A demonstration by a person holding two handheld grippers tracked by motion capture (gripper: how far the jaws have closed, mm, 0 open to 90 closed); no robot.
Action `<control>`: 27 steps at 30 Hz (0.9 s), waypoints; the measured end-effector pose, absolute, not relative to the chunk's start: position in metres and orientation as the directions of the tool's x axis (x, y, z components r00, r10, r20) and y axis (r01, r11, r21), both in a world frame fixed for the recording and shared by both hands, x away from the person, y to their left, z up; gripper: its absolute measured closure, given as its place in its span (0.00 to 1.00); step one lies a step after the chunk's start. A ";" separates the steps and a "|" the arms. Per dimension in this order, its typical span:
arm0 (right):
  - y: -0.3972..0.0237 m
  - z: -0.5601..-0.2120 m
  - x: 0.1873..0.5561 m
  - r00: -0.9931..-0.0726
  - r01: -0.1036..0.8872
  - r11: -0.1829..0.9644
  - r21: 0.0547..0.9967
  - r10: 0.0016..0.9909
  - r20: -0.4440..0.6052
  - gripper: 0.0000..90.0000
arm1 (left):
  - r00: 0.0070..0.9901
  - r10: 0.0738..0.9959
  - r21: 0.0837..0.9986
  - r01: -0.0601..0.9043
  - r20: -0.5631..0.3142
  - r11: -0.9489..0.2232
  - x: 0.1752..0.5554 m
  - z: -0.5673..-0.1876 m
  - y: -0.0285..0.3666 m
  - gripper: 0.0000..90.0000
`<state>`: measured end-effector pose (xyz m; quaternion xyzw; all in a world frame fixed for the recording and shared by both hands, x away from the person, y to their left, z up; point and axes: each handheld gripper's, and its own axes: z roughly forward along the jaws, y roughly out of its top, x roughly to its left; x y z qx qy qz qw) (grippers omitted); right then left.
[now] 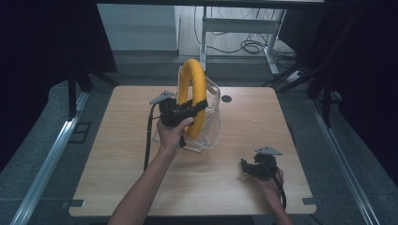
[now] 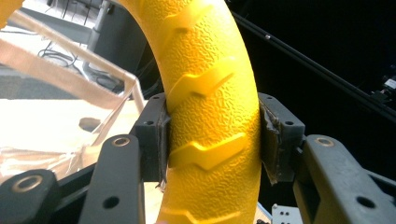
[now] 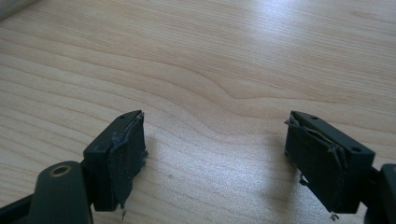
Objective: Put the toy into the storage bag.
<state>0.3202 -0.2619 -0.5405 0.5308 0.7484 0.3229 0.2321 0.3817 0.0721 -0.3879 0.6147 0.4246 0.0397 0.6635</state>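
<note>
Ring (image 2: 210, 107), yellow w/ tread pattern, pinched upright betw. pads of left gripper (image 1: 180, 111), raised above table (image 1: 117, 154) by clear bag (image 1: 211, 117); right gripper (image 3: 219, 158) spread, idle, low over wood; goal unstated, probably mid-transfer, bagging or removal undecided.

We see a yellow ring (image 2: 210, 116) with bumpy zigzag marks, a see-through bag (image 1: 211, 119), black grippers (image 3: 217, 161) and a light brown wooden table (image 1: 234, 178).
</note>
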 end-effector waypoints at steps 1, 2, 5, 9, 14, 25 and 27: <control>-0.262 -0.540 0.320 -0.328 0.645 0.227 0.730 0.945 -0.004 0.22 | 0.634 0.575 0.847 0.474 -0.517 0.239 0.382 -0.392 0.073 0.57; -0.262 -0.540 0.320 -0.329 0.645 0.228 0.729 0.944 -0.005 0.22 | 0.624 0.575 0.839 0.487 -0.529 0.243 0.382 -0.397 0.073 0.57; -0.262 -0.540 0.320 -0.329 0.645 0.228 0.729 0.944 -0.004 0.22 | 0.618 0.570 0.831 0.495 -0.541 0.253 0.383 -0.404 0.075 0.57; -0.262 -0.540 0.320 -0.329 0.645 0.228 0.729 0.944 -0.005 0.22 | 0.621 0.571 0.834 0.493 -0.537 0.248 0.382 -0.406 0.075 0.56; -0.262 -0.540 0.320 -0.329 0.645 0.228 0.729 0.944 -0.005 0.22 | 0.621 0.572 0.835 0.492 -0.536 0.247 0.381 -0.409 0.074 0.56; -0.262 -0.540 0.320 -0.328 0.645 0.228 0.730 0.945 -0.004 0.22 | 0.610 0.591 0.838 0.485 -0.528 0.249 0.379 -0.403 0.074 0.52; -0.262 -0.540 0.320 -0.329 0.645 0.228 0.730 0.944 -0.004 0.22 | 0.613 0.586 0.840 0.475 -0.529 0.261 0.377 -0.400 0.078 0.47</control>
